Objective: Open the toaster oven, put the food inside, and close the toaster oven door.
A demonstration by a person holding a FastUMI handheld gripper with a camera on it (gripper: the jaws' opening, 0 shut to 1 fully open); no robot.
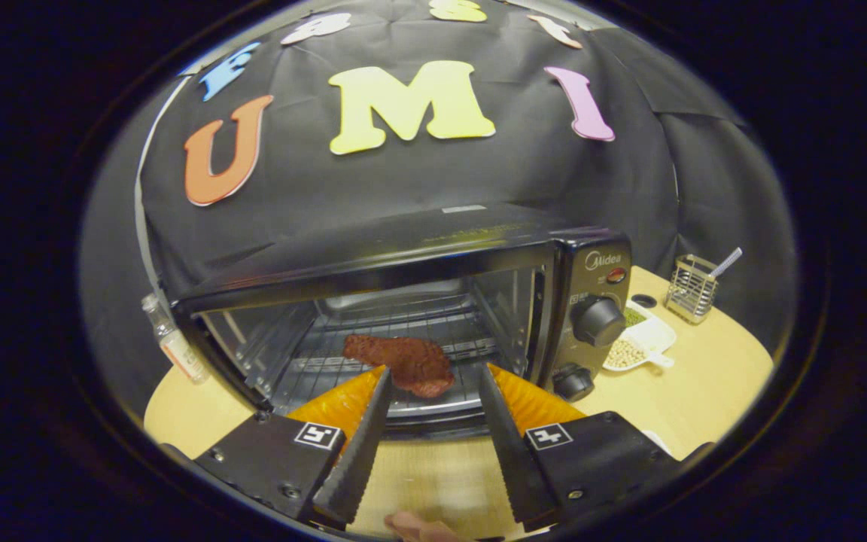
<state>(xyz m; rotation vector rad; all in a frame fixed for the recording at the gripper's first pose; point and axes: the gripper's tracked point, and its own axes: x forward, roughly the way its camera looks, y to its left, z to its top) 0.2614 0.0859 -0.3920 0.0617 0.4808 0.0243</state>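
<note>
toaster oven (433,301) sits on the wooden table (704,391), cavity wide open. the steak (403,363) lies on the wire rack (373,354) inside, just beyond the fingertips. gripper (431,376) is spread apart, grasping nothing. small white dish (644,342) sits just right of the oven.
</note>
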